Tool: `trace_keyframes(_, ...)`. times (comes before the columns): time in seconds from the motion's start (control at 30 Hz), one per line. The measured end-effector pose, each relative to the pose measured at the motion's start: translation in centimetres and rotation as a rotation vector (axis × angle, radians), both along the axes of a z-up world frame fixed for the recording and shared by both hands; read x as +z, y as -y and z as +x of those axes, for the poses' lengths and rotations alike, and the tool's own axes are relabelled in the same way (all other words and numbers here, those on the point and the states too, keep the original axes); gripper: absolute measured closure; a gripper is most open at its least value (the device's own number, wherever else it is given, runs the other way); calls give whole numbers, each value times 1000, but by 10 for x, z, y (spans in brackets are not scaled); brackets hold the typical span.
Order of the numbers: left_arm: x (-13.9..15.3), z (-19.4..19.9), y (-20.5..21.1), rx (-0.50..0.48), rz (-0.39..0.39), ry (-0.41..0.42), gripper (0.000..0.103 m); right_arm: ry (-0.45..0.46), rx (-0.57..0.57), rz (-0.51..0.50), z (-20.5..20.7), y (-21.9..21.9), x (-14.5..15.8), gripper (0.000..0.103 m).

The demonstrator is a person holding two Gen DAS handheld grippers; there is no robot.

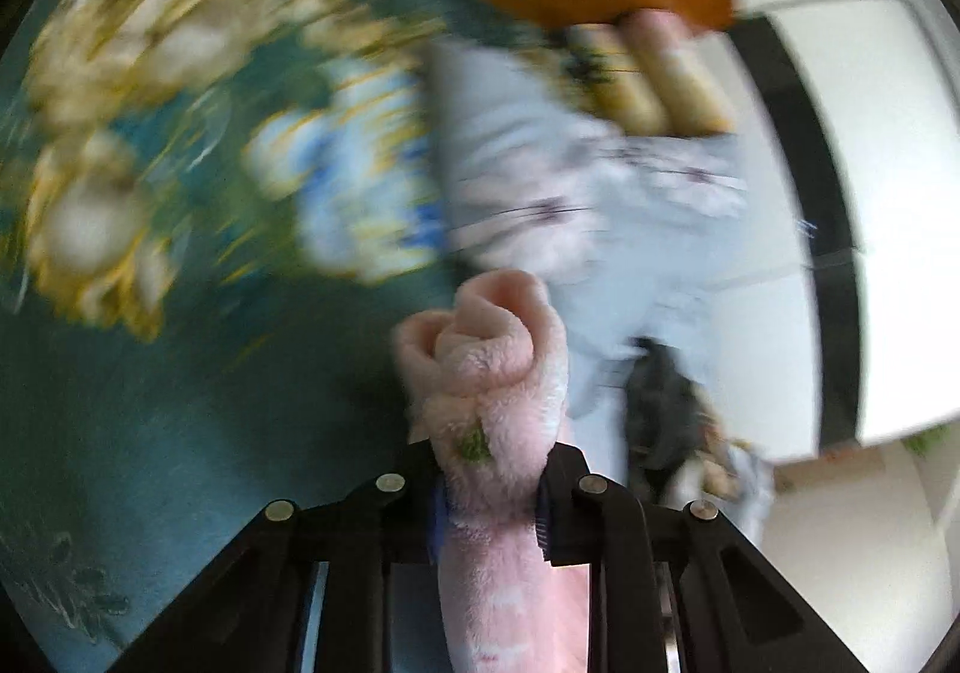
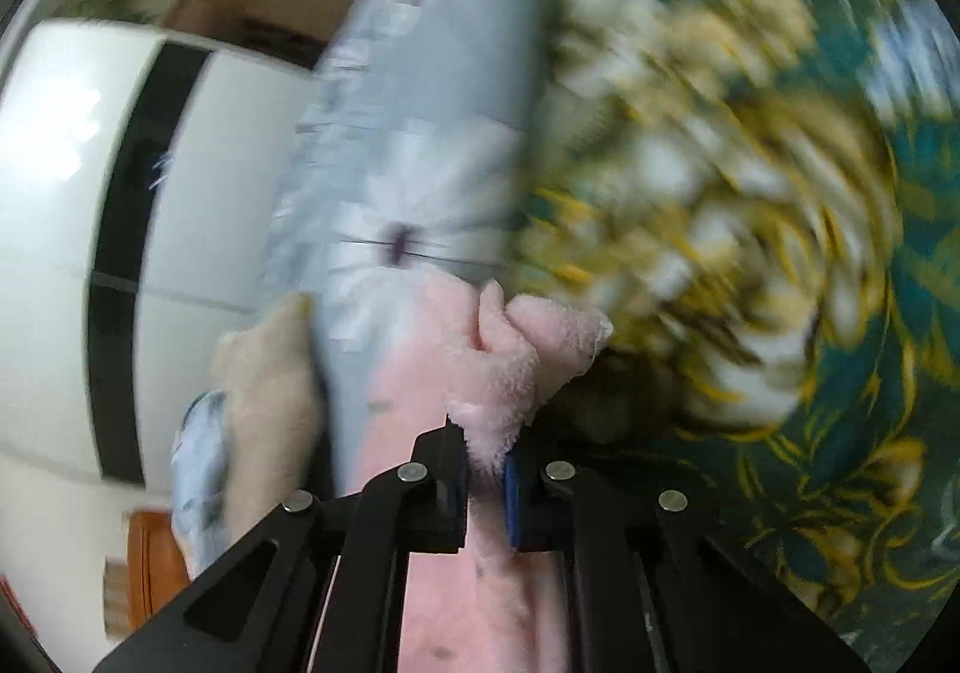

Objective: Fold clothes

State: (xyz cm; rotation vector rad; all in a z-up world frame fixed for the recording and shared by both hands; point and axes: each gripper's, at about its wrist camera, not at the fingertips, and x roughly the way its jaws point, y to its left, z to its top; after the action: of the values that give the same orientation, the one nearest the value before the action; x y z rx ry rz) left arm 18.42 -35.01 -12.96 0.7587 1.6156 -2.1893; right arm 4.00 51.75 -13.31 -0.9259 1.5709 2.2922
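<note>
Pink fleece garment [image 1: 498, 373]: clamped in left gripper [image 1: 489, 499] and right gripper [image 2: 485, 469], held above teal floral bedspread [image 1: 150, 373]. Pale blue pillow [image 1: 570, 193] noted beside; white wardrobe [image 2: 48, 193] behind, blurred.

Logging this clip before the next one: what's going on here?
A person is holding one handheld gripper in each hand. The left gripper and the right gripper are each shut on a bunched part of a fluffy pink garment, above a teal floral bedspread. A pale blue flowered cloth lies beside it. Both views are motion-blurred, so the fold's stage is unclear.
</note>
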Motion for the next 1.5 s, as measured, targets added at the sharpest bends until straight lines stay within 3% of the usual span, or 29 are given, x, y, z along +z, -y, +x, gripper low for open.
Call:
trace_keyframes(0.1, 36, 17, 2, -64, -68, -69, 80, -71, 56, 62, 32, 0, 39, 94)
trace_keyframes(0.17, 38, 35, 3, -89, -138, -31, 79, -81, 82, 98, 58, 1, 48, 94)
trace_keyframes(0.2, 23, 47, 8, -89, -146, 27, 79, -65, 91, 115, 71, 1, 44, 94)
trace_keyframes(0.27, -15, 65, 19, -83, -138, 170, 79, 39, 91, 94, 94, 0, 9, 94)
trace_keyframes(0.37, -70, 83, 31, -10, -36, 332, 79, 192, 75, 49, 125, 0, -45, 94)
trace_keyframes(0.43, -82, 93, 31, 51, 9, 325, 79, 235, 34, 16, 140, 1, -68, 94)
trace_keyframes(0.5, -76, 87, 29, 29, -16, 328, 79, 207, 3, -2, 145, 2, -67, 94)
trace_keyframes(0.53, -69, 80, 26, -3, -50, 335, 79, 194, -2, 0, 144, 3, -61, 94)
trace_keyframes(0.63, -53, 67, 21, -69, -100, 344, 71, 143, 83, 146, 130, 36, -16, 94)
trace_keyframes(0.8, -61, 85, 14, -78, -5, 320, 44, 53, 240, 409, 107, 95, 64, 94)
trace_keyframes(0.9, -64, 113, -3, -94, 47, 302, 44, -45, 374, 551, 99, 158, 107, 94)
trace_keyframes(1.0, -64, 139, -19, -100, 79, 235, 44, -109, 549, 660, 88, 235, 125, 94)
trace_keyframes(1.1, -61, 159, -30, -103, 113, 187, 44, -109, 782, 733, 75, 321, 114, 94)
trace_keyframes(1.23, -55, 175, -40, -121, 133, 146, 44, 35, 1057, 741, 60, 414, 49, 94)
trace_keyframes(1.37, -41, 175, -49, -185, 96, 132, 44, 185, 1174, 718, 56, 454, -11, 94)
trace_keyframes(1.5, -30, 167, -63, -249, 86, 95, 43, 212, 1181, 654, 58, 459, -23, 93)
